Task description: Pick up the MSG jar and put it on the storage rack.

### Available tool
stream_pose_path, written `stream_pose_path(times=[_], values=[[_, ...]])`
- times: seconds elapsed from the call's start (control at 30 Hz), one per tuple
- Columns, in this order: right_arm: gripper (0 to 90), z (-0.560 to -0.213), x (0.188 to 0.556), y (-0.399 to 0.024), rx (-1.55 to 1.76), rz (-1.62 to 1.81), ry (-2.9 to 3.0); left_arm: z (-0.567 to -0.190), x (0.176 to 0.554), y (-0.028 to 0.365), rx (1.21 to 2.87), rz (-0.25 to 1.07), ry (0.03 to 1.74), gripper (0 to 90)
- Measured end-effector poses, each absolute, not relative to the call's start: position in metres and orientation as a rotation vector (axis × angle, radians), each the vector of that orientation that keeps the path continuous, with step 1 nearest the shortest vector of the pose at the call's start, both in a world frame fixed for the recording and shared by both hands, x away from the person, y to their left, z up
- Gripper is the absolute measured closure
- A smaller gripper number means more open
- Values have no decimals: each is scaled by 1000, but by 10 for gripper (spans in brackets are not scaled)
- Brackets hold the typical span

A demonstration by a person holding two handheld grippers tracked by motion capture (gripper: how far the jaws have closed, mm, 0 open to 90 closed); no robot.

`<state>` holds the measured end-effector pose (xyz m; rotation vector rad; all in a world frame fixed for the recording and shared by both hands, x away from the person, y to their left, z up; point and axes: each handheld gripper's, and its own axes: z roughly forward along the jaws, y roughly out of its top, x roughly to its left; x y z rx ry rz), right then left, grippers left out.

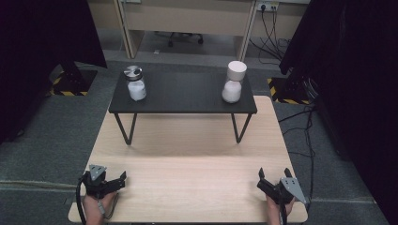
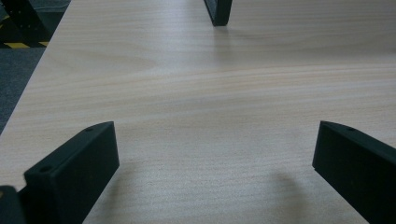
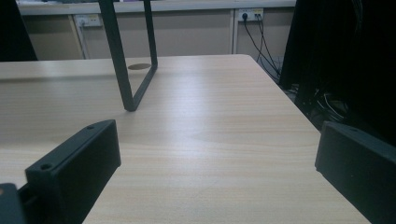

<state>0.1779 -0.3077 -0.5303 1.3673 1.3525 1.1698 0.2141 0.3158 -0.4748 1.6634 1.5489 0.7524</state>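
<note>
A low black shelf (image 1: 183, 96) stands on the far half of the pale wooden table (image 1: 187, 183). At its left end is a glass jar (image 1: 135, 84) with a metal lid and white contents. Toward its right end stands a white container (image 1: 233, 82) with a white cup-like top. My left gripper (image 1: 122, 180) rests at the table's near left corner, jaws wide apart over bare wood (image 2: 215, 154). At the near right corner my right gripper (image 1: 260, 179) is open too, nothing between its jaws (image 3: 217, 154). Both are far from the shelf.
The shelf's black metal legs (image 3: 128, 56) stand on the table; one foot (image 2: 218, 11) lies ahead of the left gripper. Dark curtains flank the table. Cables (image 1: 305, 126) trail on the grey floor at the right, and wall sockets (image 3: 250, 16) sit beyond.
</note>
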Motion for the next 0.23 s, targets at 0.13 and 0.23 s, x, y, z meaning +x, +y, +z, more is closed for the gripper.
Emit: stream_pose_path(times=[0.13, 0.23], values=[[2, -534, 173, -309, 1383, 1195, 1309, -475, 214, 316, 1665, 751, 1547, 0], [2, -534, 172, -309, 1387, 1201, 1301, -474, 215, 316, 1671, 749, 1547, 0]])
